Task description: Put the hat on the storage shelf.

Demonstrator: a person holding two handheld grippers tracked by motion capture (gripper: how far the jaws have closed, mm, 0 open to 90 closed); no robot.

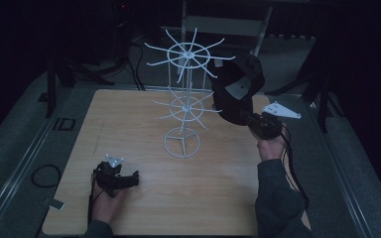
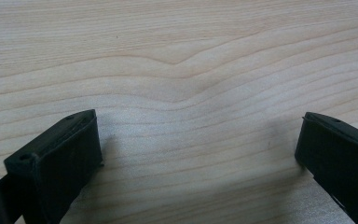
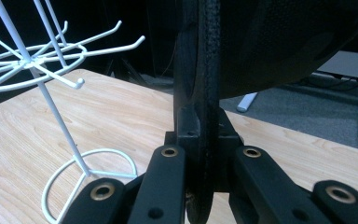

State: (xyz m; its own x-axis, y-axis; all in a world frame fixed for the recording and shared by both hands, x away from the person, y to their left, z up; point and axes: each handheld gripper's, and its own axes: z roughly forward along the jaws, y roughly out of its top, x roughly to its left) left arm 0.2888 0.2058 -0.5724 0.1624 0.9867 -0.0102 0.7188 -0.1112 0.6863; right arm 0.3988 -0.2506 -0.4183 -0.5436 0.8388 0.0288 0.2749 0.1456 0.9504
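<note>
A: Dark room all round, and in the middle a pale wooden table point(image 1: 144, 208) with clear grain, sitting on a grey speckled floor point(image 1: 15, 148) with metal rails along the sides.

B: Any writing?

A: On the left rail strip, dark letters that look like "ID" point(image 1: 63, 124). Past the far edge there's a pale frame point(image 1: 223, 22), too dim to name.

B: Biggest thing on the table?

A: A white wire display rack point(image 1: 184, 99), upright near the centre: ring base, thin post, two tiers of spokes ending in small hooks.

B: And that dark lump beside it?

A: A black cap point(image 1: 235, 89), held up in the air just right of the rack's top tier, with a pale label inside that can't be read.

B: Who has it?

A: The right gripper point(image 1: 248, 119). In the right gripper view its jaws are pressed together on the cap's brim edge.

B: The left one?

A: The left gripper point(image 1: 121, 177) rests low at the near left of the table, jaws spread wide with bare wood between them, gripping nothing. A cable loop point(image 1: 45, 175) lies on the floor to its left.
</note>
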